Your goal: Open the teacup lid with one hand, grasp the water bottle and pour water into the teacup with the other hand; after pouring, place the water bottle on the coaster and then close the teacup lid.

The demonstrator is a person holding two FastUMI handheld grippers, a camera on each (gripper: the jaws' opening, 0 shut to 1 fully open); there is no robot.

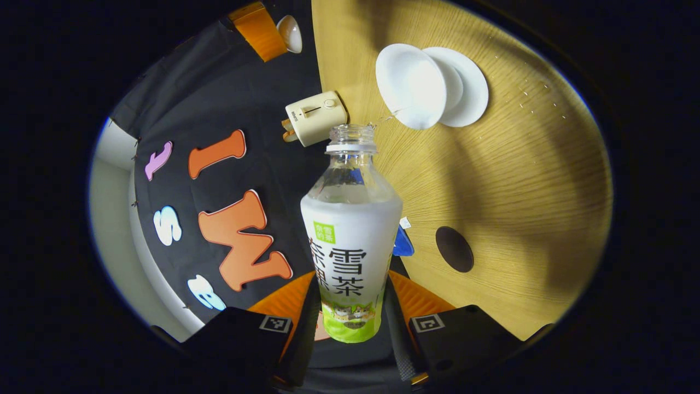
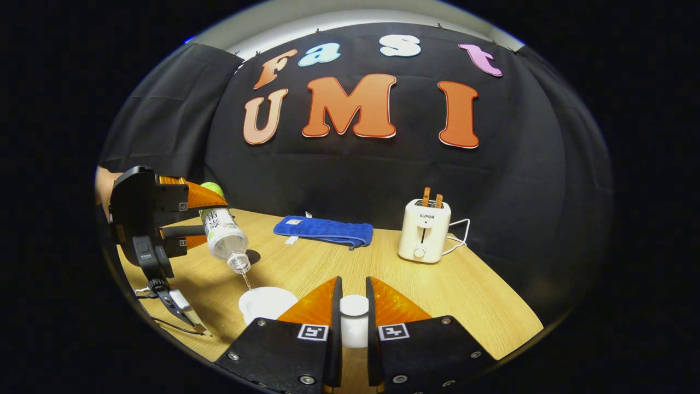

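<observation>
Currently the water bottle (image 1: 350, 241), pinched between the left gripper (image 1: 350, 312) jaws, is tipped over the teacup (image 1: 411, 85) at one o'clock; the lid (image 2: 354, 320) is clamped by the right gripper (image 2: 354, 306). Overtilting risks splashing past the rim; the coaster (image 1: 454, 249) waits at four o'clock.

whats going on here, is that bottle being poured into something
Yes. The left gripper is shut on the uncapped water bottle, tipping it so a thin stream falls into the open white teacup on its saucer. The right gripper holds the teacup lid between its fingers, off to the side of the cup. The dark round coaster on the wooden table has nothing on it yet. A toaster and blue towel sit farther back.
</observation>
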